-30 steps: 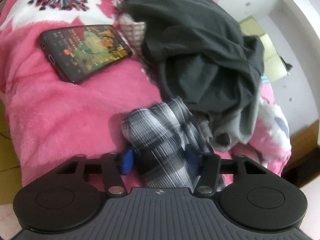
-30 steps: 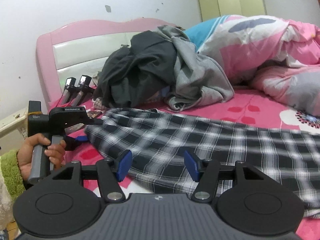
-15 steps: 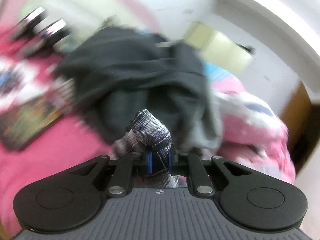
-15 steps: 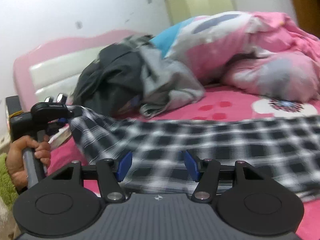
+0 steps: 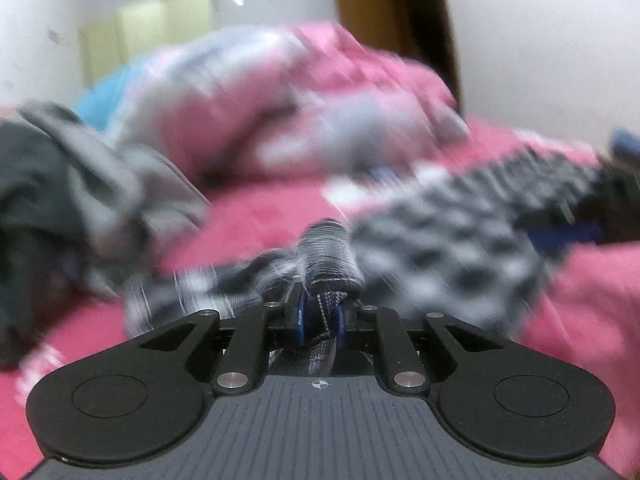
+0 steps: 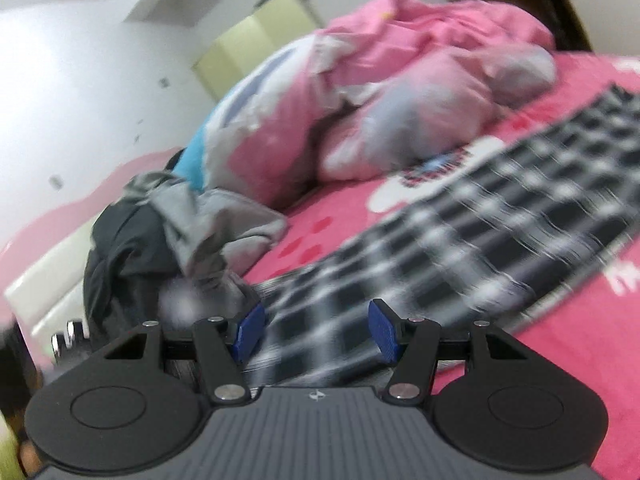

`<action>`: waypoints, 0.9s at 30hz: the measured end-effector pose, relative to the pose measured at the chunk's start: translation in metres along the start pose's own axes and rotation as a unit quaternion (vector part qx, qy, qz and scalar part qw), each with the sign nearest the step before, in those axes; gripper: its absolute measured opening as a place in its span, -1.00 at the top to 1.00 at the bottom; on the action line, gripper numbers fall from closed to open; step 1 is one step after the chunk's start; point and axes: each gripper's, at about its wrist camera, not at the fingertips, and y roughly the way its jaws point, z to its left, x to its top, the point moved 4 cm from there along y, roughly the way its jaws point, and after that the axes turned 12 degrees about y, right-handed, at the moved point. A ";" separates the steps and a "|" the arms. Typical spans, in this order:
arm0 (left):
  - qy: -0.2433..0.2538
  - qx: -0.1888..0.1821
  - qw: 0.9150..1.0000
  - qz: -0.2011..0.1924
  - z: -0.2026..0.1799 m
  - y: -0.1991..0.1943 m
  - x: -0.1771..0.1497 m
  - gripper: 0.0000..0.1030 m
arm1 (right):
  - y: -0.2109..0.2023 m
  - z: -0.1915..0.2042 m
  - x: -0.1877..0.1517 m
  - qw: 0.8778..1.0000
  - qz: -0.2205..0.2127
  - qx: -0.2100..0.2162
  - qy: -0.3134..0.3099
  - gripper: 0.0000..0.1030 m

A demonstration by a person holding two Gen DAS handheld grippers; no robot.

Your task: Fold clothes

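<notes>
- At the left lay a crumpled heap of dark and grey clothes (image 6: 160, 240), soft and matte, against the padded headboard (image 6: 44, 280).
- The left gripper (image 5: 319, 318) had its blue pads (image 5: 300, 320) clamped on a bunched fold of the black-and-white checked garment (image 5: 328, 252); the jaws were easing slightly open, cloth pinched between them.
- A puffy pink quilt (image 6: 420, 92) was mounded behind on the fuzzy pink blanket (image 6: 580, 340).
- The woven checked cloth stretched flat across the blanket, rightward.
- The right gripper (image 6: 316, 330) had its jaws apart above the cloth, touching nothing.
</notes>
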 end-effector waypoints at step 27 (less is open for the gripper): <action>-0.183 -0.087 0.979 -0.028 0.059 -0.037 -0.052 0.35 | 0.224 0.072 0.010 0.926 0.371 0.071 0.003 -0.32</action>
